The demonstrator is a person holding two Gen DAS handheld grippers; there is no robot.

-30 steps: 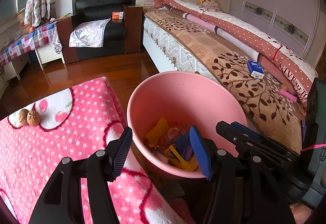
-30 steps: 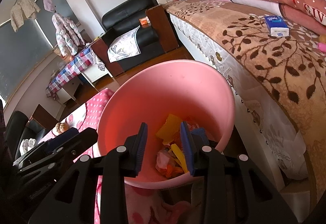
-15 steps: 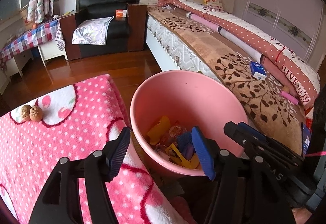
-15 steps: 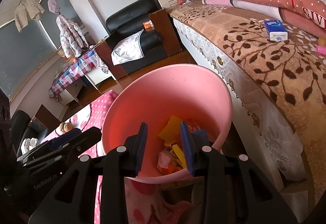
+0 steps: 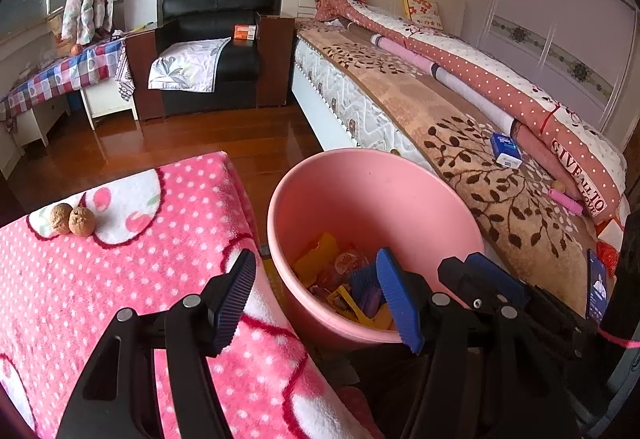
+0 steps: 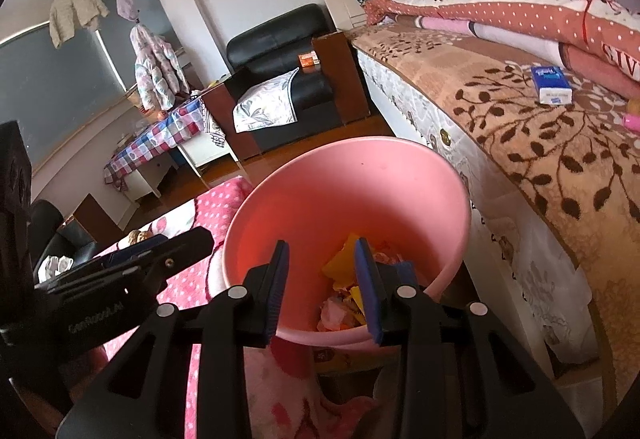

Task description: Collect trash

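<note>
A: Right, item one: pink bucket, standing on the floor between the pink polka-dot blanket and the bed. Contents?

B: Wrappers and scraps, yellow, orange and purple, lying in the bottom. Trash already in.

A: Item two: left gripper.

B: Fingers spread wide, having just opened the last bit; nothing between them. It hangs over the near rim, half above the blanket.

A: Item three: right gripper.

B: Fingers released, a narrow gap, nothing gripped; only the bucket's inside shows through. It points down into the bucket.

A: Step in hand?

B: A drop looks finished, I judge; both are free to fetch.

A: Remaining loose stock?

B: Two walnuts on the blanket, a blue tissue pack and a pink tube on the bed. Whether these count as trash, cannot say.

A: Next move calls for?

B: Probably turning one gripper away from the bucket toward a piece, fingers wide, then closing squarely on it.
</note>
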